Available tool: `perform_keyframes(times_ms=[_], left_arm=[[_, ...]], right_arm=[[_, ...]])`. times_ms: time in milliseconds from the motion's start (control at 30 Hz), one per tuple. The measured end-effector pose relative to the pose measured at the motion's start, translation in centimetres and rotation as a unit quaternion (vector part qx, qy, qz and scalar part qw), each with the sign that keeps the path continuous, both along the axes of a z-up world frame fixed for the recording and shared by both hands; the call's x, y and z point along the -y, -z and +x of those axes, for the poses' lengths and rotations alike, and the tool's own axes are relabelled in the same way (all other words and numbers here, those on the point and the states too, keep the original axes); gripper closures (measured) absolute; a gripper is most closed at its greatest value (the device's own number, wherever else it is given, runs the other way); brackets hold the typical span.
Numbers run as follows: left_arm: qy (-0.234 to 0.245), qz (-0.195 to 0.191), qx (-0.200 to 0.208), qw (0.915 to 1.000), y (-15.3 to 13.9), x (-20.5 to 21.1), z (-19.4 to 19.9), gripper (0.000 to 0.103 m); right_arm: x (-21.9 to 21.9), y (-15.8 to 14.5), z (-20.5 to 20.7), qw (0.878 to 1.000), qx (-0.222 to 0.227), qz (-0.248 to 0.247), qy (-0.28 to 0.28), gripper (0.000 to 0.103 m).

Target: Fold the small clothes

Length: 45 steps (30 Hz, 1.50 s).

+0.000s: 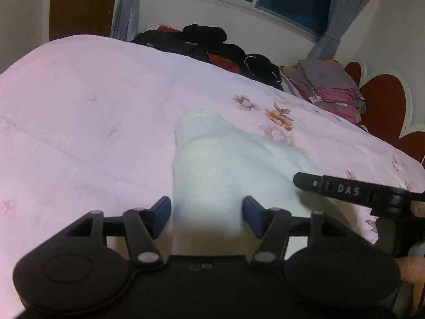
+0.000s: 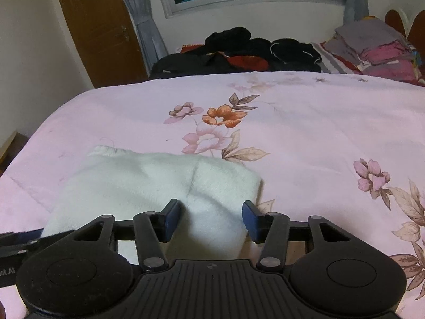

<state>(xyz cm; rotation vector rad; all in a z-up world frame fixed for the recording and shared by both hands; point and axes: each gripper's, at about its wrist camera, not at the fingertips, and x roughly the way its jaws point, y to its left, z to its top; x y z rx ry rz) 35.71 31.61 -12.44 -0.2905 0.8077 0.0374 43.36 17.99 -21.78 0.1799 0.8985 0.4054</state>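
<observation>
1. We see the white cloth [image 2: 159, 183] lying flat on the pink bedspread [image 2: 305, 133].
2. Our left gripper [image 1: 206, 214] hovers over it, fingers spread, holding nothing.
3. Our right gripper [image 2: 211, 219] is likewise released above its near edge.

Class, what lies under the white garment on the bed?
The white garment rests directly on the pink floral bedspread, which shows all around it. Anything tucked beneath or inside its folds is covered.

The right claw [image 2: 209, 220] hangs with its blue pads [image 2: 172, 219] spread apart over the near end of a white fleece garment [image 2: 159, 183]. The garment lies flat on the pink floral bedspread [image 2: 305, 133], just before its orange flower [image 2: 221, 117].
</observation>
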Motion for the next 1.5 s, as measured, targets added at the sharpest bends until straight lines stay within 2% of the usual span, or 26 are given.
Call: perform_keyframes(times_ms=[167,367,467,567,667,733,800,867,1000,1233,1333,1500], left_arm=[[0.005,0.009,-0.002,0.9999,-1.1,0.4,-1.9,0.045],[0.019,0.017,-0.016,0.9996,-1.0,1.4,-3.8,0.045],[0.026,0.022,-0.026,0.9991,-0.6,1.7,-5.0,0.045],[0.032,0.024,-0.037,0.9985,-0.1,1.7,-6.0,0.039],[0.037,0.021,-0.049,0.9979,0.6,1.7,-6.7,0.038],[0.042,0.021,-0.05,0.9976,0.6,1.7,-7.4,0.036],[0.051,0.026,-0.046,0.9973,0.4,1.9,-8.1,0.031],[0.057,0.03,-0.045,0.9969,0.5,2.1,-8.9,0.025],[0.064,0.036,-0.053,0.9959,1.0,2.6,-9.4,0.02],[0.061,0.049,-0.071,0.9944,1.0,2.8,-9.6,0.007],[0.06,0.055,-0.08,0.9934,1.2,3.0,-9.5,0.001],[0.049,0.07,-0.096,0.9918,1.5,3.2,-9.3,0.0]], right_arm=[[1.3,-3.1,-3.1,0.999,0.023,0.036,-0.013,0.052],[1.4,-4.7,-8.0,0.998,0.034,0.037,-0.041,0.052],[1.9,-4.6,-10.4,0.998,0.032,0.033,-0.033,0.052],[1.9,-3.6,-12.3,0.999,0.027,-0.005,-0.032,0.052],[1.6,-1.5,-13.1,0.999,-0.009,-0.038,-0.024,0.052],[2.1,-0.8,-13.4,0.999,-0.021,-0.041,-0.009,0.052],[2.6,-1.7,-14.1,0.999,-0.015,-0.039,0.005,0.053],[2.3,-2.4,-15.4,0.999,0.002,-0.044,-0.005,0.053],[1.0,-1.0,-17.1,0.995,-0.006,-0.095,-0.02,0.052],[1.3,-0.6,-18.5,0.996,-0.018,-0.091,0.014,0.052],[1.2,-0.6,-18.4,0.995,-0.02,-0.098,0.026,0.046],[1.5,-0.5,-18.1,0.994,-0.03,-0.095,0.039,0.039]])
